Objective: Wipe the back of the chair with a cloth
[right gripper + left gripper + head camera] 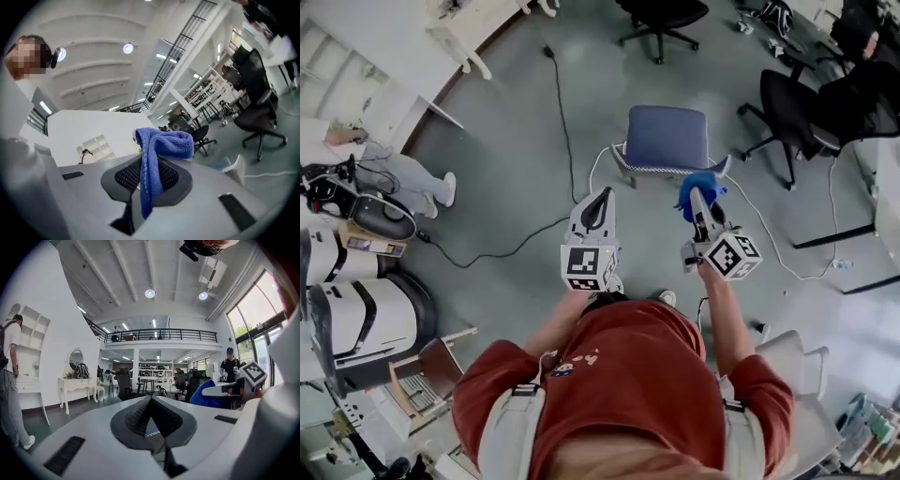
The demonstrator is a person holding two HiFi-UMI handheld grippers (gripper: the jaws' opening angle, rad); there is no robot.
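The right hand-held gripper [695, 194] is clamped on the cloth [699, 185], near the chair [667, 139] at 12 o'clock. The left hand-held gripper [601, 197] is closed and empty. I'd lay the cloth flat on the back, then sweep in overlapping strokes.

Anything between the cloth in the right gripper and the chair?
Nothing visible. The blue terry cloth, clamped in the right gripper, appears right at the near edge of the blue-padded, white-framed chair. The shut left gripper sits off to the side.
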